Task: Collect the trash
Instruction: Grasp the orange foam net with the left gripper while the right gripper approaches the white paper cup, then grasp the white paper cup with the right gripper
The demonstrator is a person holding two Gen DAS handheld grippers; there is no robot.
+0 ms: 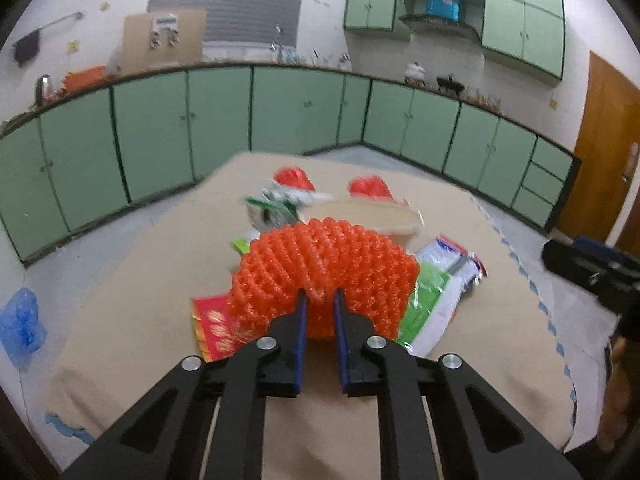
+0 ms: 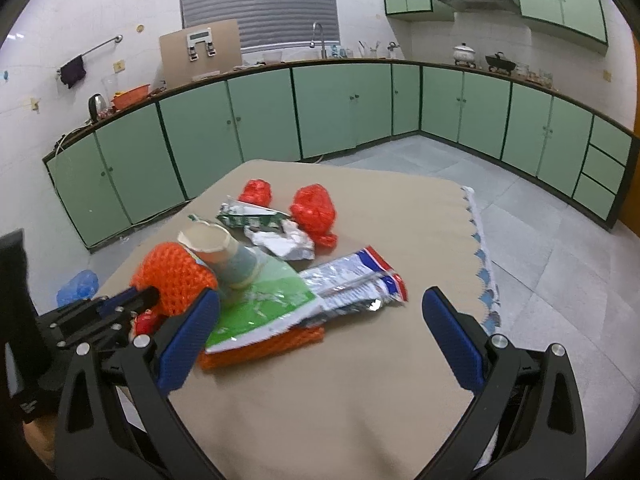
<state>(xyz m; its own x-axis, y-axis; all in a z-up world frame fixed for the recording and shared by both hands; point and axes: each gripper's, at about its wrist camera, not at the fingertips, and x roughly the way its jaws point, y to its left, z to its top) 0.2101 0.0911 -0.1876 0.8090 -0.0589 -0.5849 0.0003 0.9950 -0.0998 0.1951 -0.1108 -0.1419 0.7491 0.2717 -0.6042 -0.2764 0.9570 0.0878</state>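
The left gripper [image 1: 320,298] has its jaws pinched on the near edge of a puffy orange foam-net fruit sleeve [image 1: 326,276]. It's gripped at the rim, prob. because the mesh is soft and squashes flat there, so a thin bite holds. In the right wrist view the same orange sleeve [image 2: 176,276] sits at the left end of the trash pile w/ the left gripper [image 2: 150,296] reaching in from the side.

The right gripper [image 2: 320,308] hangs over the near part of the beige tablecloth [image 2: 340,380], jaws spread wide, gripping nothing (looks parked, ready for a next item).

The rest of the trash is clustered mid-table:
- a crushed paper cup [image 2: 224,252] lies on its side, leaning against the sleeve and resting on a green-and-white plastic wrapper [image 2: 264,304].
- a silver, red and blue foil packet [image 2: 352,280] overlaps that wrapper's right edge.
- a flat orange mesh piece [image 2: 264,346] pokes out from under the wrappers.
- a crumpled white paper [image 2: 284,240] and two red net balls [image 2: 312,208] sit farther back.

No bin is visible. A blue plastic bag [image 1: 20,320] lies on the floor left of the table; can't tell if it's the target.

Since the cup rests against the sleeve, it'll likely roll when the sleeve lifts.
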